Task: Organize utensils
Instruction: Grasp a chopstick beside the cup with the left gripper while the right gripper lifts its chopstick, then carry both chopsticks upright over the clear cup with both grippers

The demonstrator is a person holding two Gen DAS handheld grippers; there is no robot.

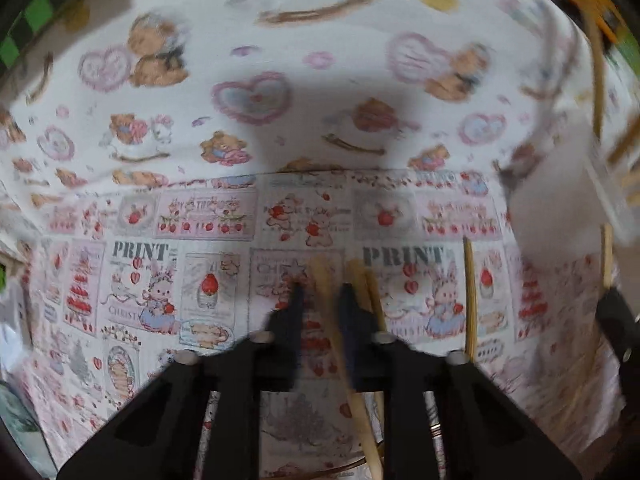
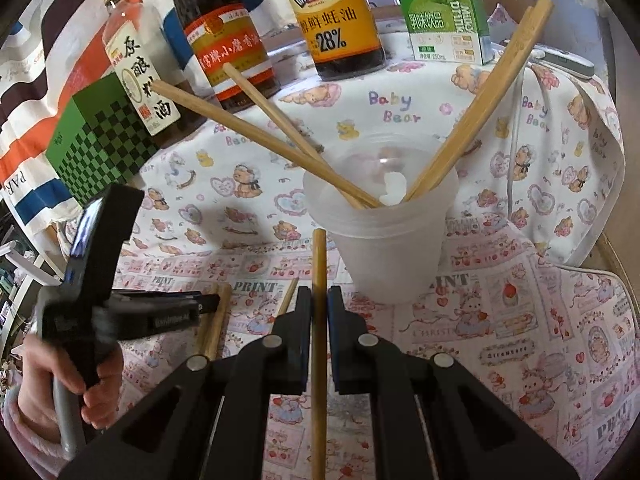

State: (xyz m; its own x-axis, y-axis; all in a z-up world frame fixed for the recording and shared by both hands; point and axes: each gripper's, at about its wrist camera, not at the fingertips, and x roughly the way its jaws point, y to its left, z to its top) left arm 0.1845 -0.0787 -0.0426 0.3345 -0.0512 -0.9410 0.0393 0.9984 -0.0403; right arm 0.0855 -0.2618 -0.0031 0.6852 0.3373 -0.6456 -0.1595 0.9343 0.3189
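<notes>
with right tool (image 2: 319,300) clamped on one chopstick (image 2: 319,264) just short of cup (image 2: 384,276), tip could snag rim, topple it. left tool (image 1: 320,296) nearly closed around stick (image 1: 326,292) on table (image 1: 160,272); grip unclear, could slip.

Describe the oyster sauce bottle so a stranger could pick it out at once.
Start at the clear plastic cup holding chopsticks on the bear-print cloth, then look past it to the row of bottles and cartons along the back. The oyster sauce bottle stands between a dark bottle with a red-orange label and a green milk-drink carton. It alone has a yellow label marked 28%.
</notes>
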